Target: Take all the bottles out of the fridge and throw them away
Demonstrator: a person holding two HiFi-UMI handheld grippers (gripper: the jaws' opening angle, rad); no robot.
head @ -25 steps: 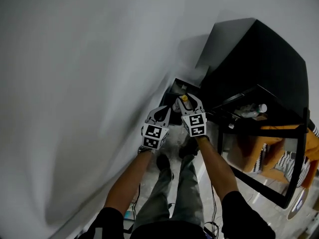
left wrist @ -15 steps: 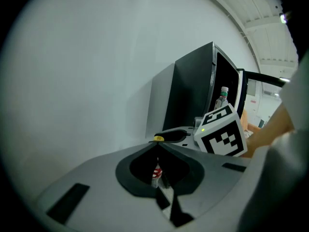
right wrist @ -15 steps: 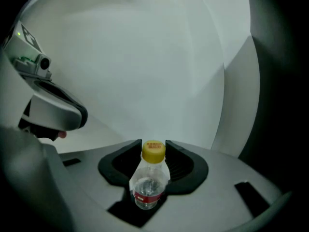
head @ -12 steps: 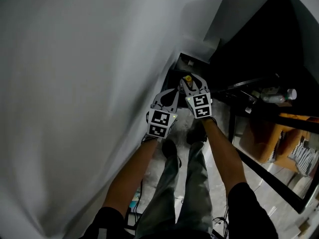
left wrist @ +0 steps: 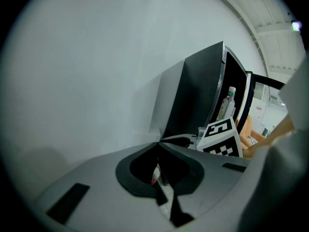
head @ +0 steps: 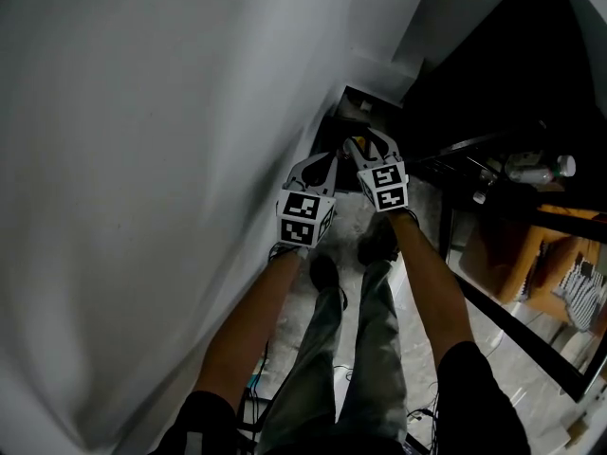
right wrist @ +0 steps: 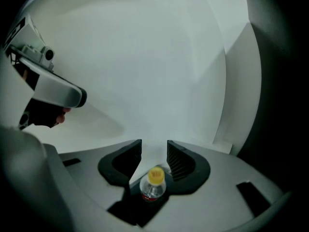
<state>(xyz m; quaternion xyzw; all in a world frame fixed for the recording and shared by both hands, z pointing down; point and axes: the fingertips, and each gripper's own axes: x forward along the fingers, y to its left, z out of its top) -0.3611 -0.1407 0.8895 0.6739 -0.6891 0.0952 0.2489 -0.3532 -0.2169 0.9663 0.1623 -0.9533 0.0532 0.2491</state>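
Gripping the bottle (right wrist: 152, 185) deep inside right claw (right wrist: 154, 148)

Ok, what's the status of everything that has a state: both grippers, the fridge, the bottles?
Left gripper: jaws shut.
Right gripper: closed on the yellow-capped bottle.
Yellow-capped bottle: capped, held out of the fridge.
Fridge: door open.
Clear bottle: capped, inside the fridge, not yet taken out.

A clear, yellow-capped bottle (right wrist: 153, 186) sits cap-up, held between the fingers (right wrist: 179, 161).
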